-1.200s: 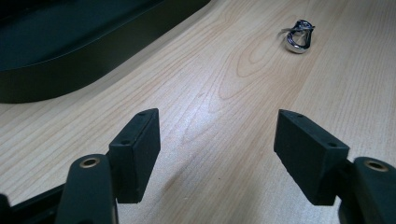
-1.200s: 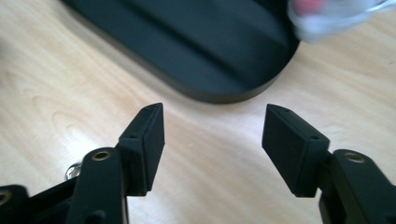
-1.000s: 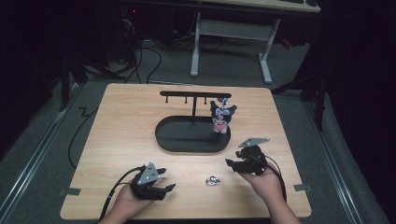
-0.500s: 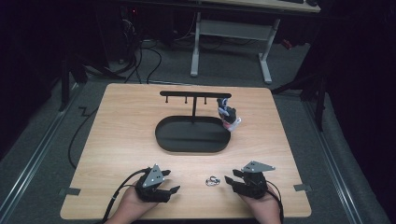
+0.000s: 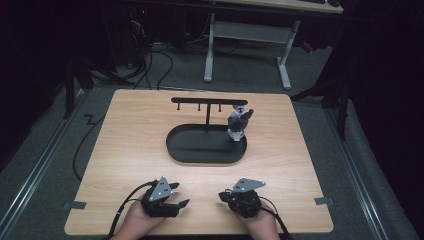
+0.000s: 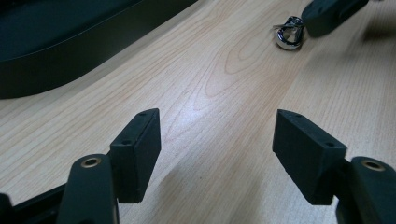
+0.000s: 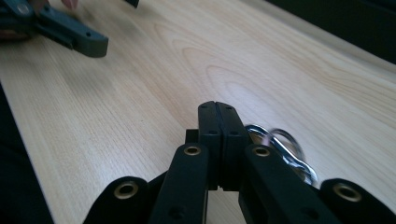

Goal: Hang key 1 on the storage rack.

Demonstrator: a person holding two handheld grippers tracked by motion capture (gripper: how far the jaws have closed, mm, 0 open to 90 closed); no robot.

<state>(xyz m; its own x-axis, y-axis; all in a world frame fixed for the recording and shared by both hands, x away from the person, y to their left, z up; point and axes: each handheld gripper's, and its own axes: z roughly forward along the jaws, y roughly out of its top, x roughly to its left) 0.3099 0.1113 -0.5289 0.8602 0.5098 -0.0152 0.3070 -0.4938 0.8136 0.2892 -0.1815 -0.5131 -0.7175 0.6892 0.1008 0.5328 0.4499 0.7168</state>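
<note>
A: Where are the tools?
B: Both sit at the near edge of the wooden bench (image 5: 125, 150). The left tool (image 5: 172, 205) has its jaws spread wide, nothing between them.
A: And the right tool (image 5: 227, 197)?
B: Its jaws are pressed together; a metal ring clip (image 7: 280, 147) lies on the bench just beside them, whether pinched I cannot tell.
A: Farther back?
B: A black oval tray (image 5: 200, 150) with a hook rack (image 5: 207, 101), and a small doll (image 5: 239, 122) hanging at its right end.

Black tray (image 5: 200, 150), pale woodgrain table (image 5: 125, 150)
</note>
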